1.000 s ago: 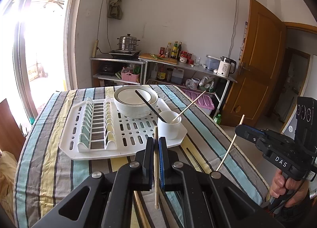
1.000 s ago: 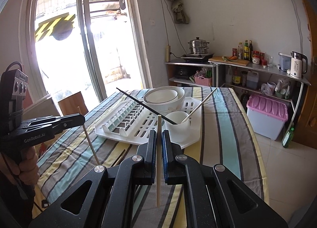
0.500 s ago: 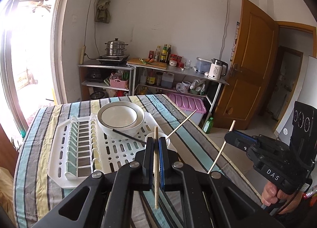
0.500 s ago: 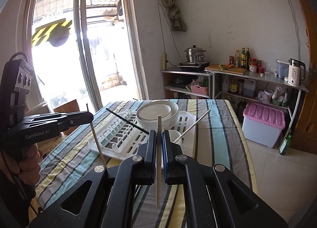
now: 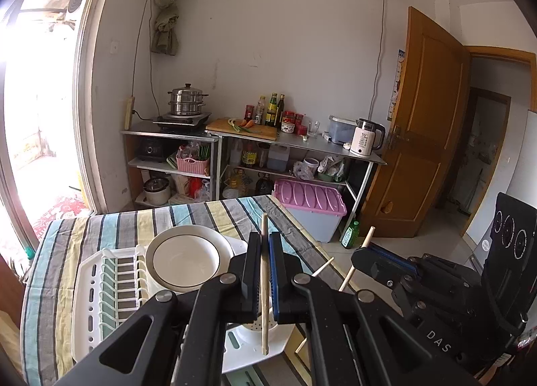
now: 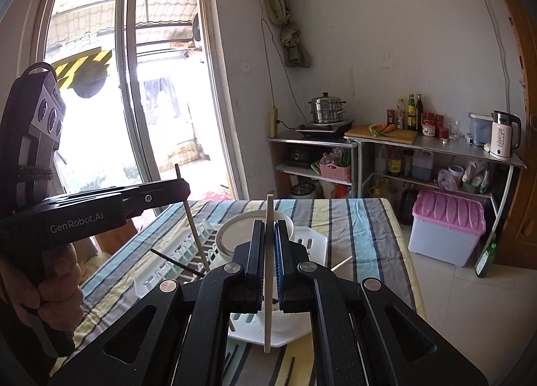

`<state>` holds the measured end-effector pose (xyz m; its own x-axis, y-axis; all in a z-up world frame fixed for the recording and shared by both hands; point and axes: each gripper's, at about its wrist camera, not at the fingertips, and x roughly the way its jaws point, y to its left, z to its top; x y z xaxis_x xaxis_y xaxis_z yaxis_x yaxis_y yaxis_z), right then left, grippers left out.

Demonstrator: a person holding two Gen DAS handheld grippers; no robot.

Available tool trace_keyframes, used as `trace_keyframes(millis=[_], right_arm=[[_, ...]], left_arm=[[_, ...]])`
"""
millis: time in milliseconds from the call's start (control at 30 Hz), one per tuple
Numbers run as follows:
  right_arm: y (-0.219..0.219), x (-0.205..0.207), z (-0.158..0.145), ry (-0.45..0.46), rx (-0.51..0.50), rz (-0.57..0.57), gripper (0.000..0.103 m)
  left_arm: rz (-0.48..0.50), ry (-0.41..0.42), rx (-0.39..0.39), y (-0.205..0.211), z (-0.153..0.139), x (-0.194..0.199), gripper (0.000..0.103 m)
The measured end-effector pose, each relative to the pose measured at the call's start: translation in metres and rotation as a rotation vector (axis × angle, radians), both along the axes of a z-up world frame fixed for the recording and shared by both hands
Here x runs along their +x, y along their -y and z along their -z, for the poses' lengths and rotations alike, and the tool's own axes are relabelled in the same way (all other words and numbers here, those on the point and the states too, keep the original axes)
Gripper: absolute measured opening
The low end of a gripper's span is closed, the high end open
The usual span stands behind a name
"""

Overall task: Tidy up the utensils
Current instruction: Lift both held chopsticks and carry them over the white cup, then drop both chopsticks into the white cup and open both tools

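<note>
My left gripper (image 5: 264,245) is shut on a pale wooden chopstick (image 5: 264,285) held upright, its lower end over a white perforated utensil cup (image 5: 260,327) on the white dish rack (image 5: 90,292). My right gripper (image 6: 267,231) is shut on another pale chopstick (image 6: 267,272), also upright above the cup (image 6: 285,319). Each gripper shows in the other's view: the right one (image 5: 364,256) and the left one (image 6: 183,188). A black chopstick (image 6: 176,267) and a light one (image 6: 340,263) lean in the cup.
A white bowl (image 5: 183,258) sits on the rack. The rack stands on a striped tablecloth (image 5: 50,285). Dark chopsticks (image 6: 292,369) lie on the cloth near me. Kitchen shelves (image 5: 255,151) and a pink-lidded bin (image 5: 310,208) stand behind the table.
Both grippers have risen and come closer over the cup, each still holding its chopstick. The rack and bowl now sit lower in both views.
</note>
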<state>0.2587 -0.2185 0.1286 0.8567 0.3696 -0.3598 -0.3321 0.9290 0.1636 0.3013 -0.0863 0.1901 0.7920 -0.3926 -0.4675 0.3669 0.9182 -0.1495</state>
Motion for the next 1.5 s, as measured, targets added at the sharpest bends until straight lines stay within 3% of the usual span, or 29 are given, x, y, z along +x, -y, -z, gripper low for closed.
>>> trace_keyframes(millis=[333, 733, 1100, 1367, 1500], right_arm=[[-0.007, 0.036, -0.006, 0.030, -0.005, 0.011, 0.006], [-0.008, 0.059, 0.026, -0.034, -0.025, 0.027, 0.006], [0.000, 0.058, 0.053, -0.097, -0.038, 0.042, 0.006], [0.002, 0.054, 0.049, -0.113, -0.044, 0.052, 0.007], [0.004, 0.045, 0.045, -0.098, -0.042, 0.053, 0.015]], left_arm=[[-0.011, -0.007, -0.011, 0.003, 0.005, 0.041, 0.004], [-0.022, -0.074, -0.001, 0.001, 0.048, 0.062, 0.004], [-0.044, -0.127, 0.031, -0.004, 0.082, 0.060, 0.005], [-0.060, -0.118, 0.045, -0.007, 0.080, 0.051, 0.005], [-0.068, -0.109, 0.051, -0.010, 0.076, 0.041, 0.006]])
